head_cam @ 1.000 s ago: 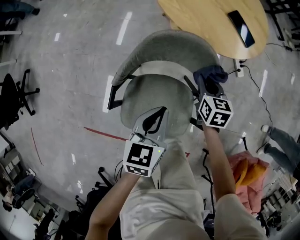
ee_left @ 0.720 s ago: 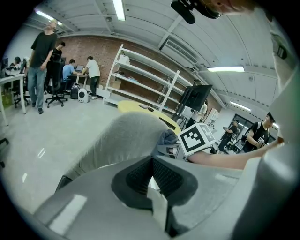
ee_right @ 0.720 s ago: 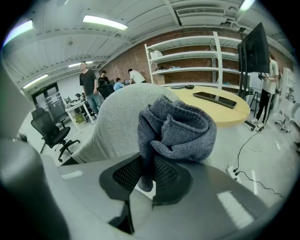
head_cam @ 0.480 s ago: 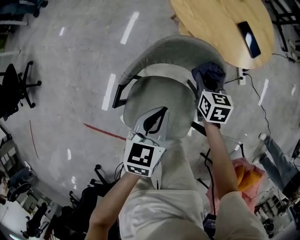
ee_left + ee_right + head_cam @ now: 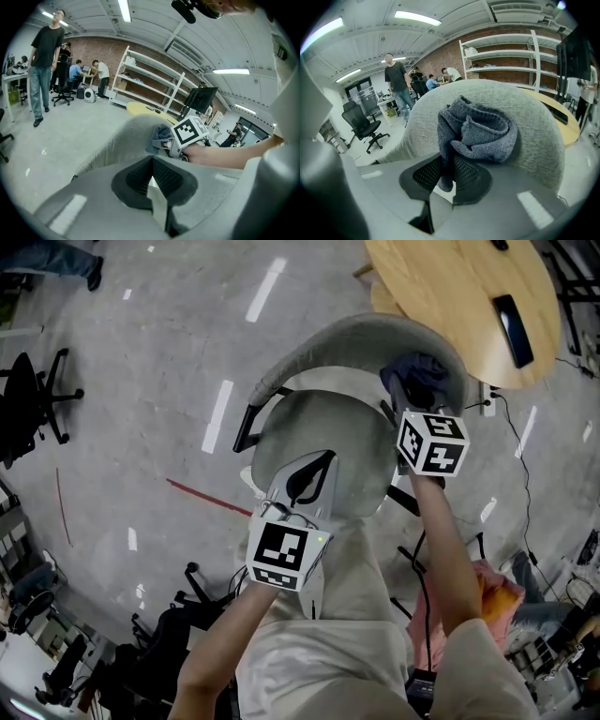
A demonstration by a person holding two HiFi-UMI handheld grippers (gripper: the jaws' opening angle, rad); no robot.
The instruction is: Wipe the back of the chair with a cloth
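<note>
Cloth of blue-grey knit (image 5: 476,133), bunched into thick folds, lies pressed against the inner face of the grey upholstered chair back (image 5: 534,126), near the end of its curve that sits right of centre in the upper part of the head view. The right gripper (image 5: 444,176) has its fingers closed on a fold that hangs from the bundle. Lower, at the centre of the head view, the left gripper (image 5: 321,469) hangs over the grey padded seat (image 5: 319,423), well apart from the cloth, its fingers brought together with nothing between them. A round wooden surface (image 5: 441,287) fills the upper right corner and carries a dark flat phone (image 5: 517,317). A black office chair (image 5: 28,409) stands at the left edge on the grey concrete floor (image 5: 159,352).
</note>
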